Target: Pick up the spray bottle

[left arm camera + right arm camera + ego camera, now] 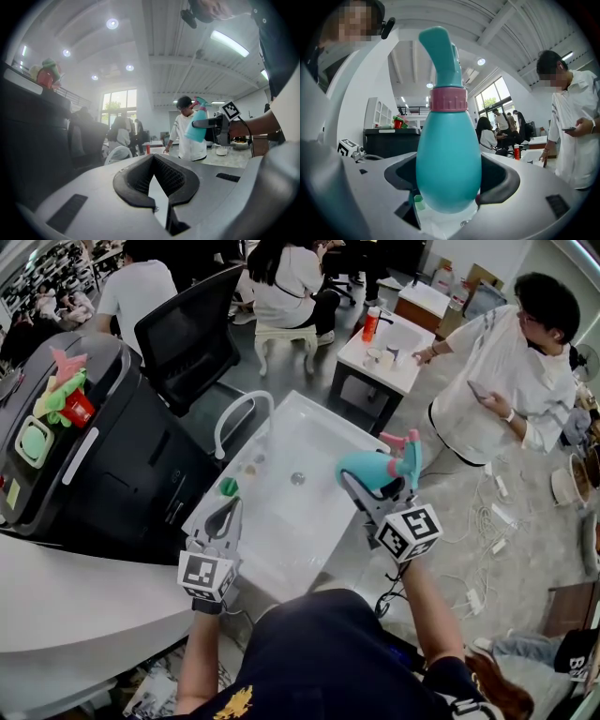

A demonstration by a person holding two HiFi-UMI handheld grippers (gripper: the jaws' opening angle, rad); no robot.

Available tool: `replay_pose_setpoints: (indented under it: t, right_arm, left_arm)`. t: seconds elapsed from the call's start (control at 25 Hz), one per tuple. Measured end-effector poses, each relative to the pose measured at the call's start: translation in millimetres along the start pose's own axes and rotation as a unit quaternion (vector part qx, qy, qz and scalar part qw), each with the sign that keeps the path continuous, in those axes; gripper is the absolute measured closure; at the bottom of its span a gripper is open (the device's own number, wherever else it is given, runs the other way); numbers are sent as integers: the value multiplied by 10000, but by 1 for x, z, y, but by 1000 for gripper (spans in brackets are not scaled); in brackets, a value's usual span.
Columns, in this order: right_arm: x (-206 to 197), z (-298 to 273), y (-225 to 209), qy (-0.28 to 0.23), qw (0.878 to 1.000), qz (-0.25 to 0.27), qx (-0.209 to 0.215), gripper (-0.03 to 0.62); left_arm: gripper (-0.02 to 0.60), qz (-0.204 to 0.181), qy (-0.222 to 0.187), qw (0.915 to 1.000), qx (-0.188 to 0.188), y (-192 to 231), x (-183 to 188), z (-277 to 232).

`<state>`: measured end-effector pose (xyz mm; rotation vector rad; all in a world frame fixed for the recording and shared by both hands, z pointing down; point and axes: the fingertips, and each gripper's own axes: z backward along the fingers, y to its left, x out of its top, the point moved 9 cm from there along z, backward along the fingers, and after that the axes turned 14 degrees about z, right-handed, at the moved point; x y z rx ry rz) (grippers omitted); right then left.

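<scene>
The spray bottle (373, 469) is teal with a pink collar and a teal-and-pink trigger head. My right gripper (372, 487) is shut on its round body and holds it in the air above the right side of the white sink (323, 423). In the right gripper view the spray bottle (448, 159) stands upright between the two pads and fills the middle, with the right gripper (448, 182) round its belly. My left gripper (229, 512) hangs over the sink's near left part, tips together, holding nothing. From the left gripper view the bottle (197, 129) shows far right beyond the left gripper (153, 160).
A curved white faucet (239, 413) rises at the sink's left edge, with a small green item (229, 487) and the drain (298, 478) in the basin. A black machine (112, 456) stands left. A person in white (506, 381) stands right; cables (487, 521) lie on the floor.
</scene>
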<state>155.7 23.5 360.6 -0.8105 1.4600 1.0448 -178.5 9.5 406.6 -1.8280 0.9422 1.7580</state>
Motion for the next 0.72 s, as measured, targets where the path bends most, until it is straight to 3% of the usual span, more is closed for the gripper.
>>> replay_pose_setpoints:
  t: [0.72]
  right_arm:
    - [-11, -26, -4, 182, 9998, 96, 81, 230]
  left_arm:
    - [566, 194, 41, 9996, 177, 16, -9, -3]
